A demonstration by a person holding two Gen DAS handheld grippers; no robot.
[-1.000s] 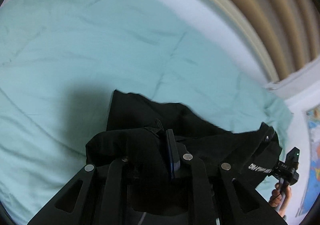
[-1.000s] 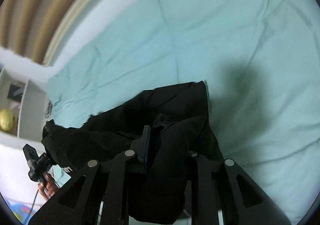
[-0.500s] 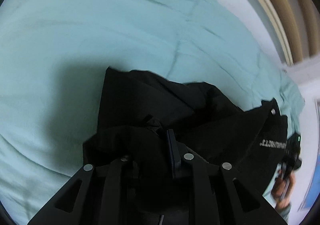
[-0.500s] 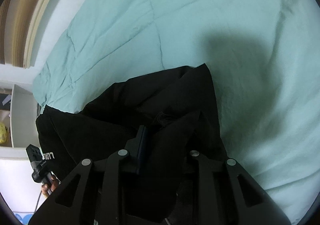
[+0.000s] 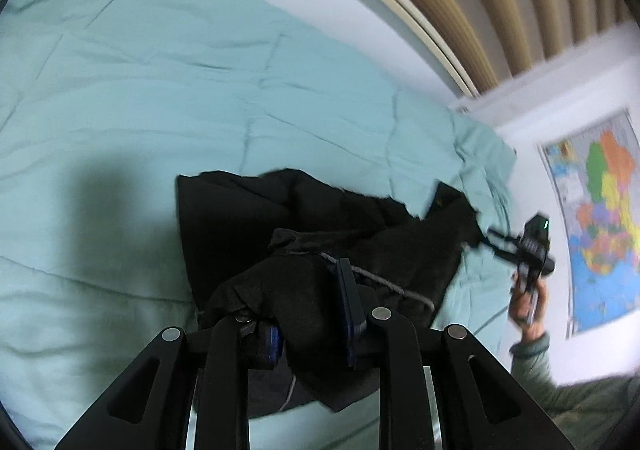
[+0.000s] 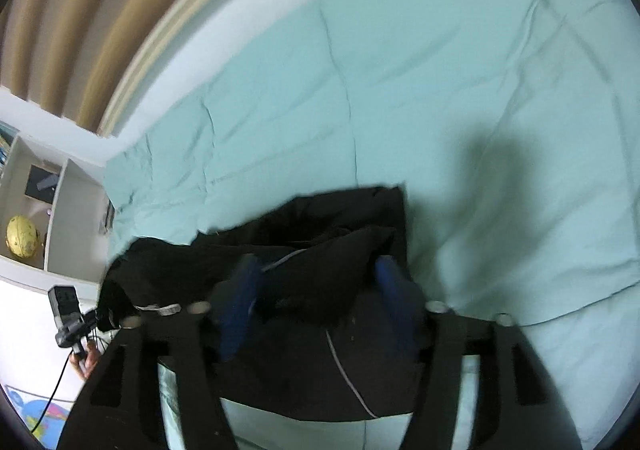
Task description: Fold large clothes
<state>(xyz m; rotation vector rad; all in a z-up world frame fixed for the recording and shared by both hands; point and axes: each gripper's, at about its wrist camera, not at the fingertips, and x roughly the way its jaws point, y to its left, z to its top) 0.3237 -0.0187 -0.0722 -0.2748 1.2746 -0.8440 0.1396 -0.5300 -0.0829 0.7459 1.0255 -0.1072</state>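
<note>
The left wrist view looks down on a black garment (image 5: pixel 320 234) lying crumpled on a bed (image 5: pixel 160 97) with a pale green cover, its near part bunched up at the left gripper (image 5: pixel 316 314). Only this view shows a coloured map (image 5: pixel 600 217) on the white wall at the right, and a green sleeve (image 5: pixel 568 382) below the person's hand (image 5: pixel 524 302), which carries the right gripper (image 5: pixel 490 240) beside the garment's far corner. The left jaws stand narrow and are opening; a fold of the black cloth sits between the blue pads (image 5: pixel 352 306) and still looks pinched there, with a grey cord (image 5: pixel 384 282) running off from it. The right wrist view shows the same garment (image 6: pixel 320 250) from the other end, spread low on the bed (image 6: pixel 440 89). Only this view shows a white shelf (image 6: pixel 56 209) at the left with a yellow ball (image 6: pixel 22 236) in it, and the left gripper (image 6: pixel 93 318) seen small beyond the cloth. The right gripper (image 6: pixel 320 290) has its jaws wide and opening; the cloth lies loose between the blurred blue pads (image 6: pixel 240 298), which do not press on it. A thin white cord (image 6: pixel 348 374) crosses the cloth below them.
</note>
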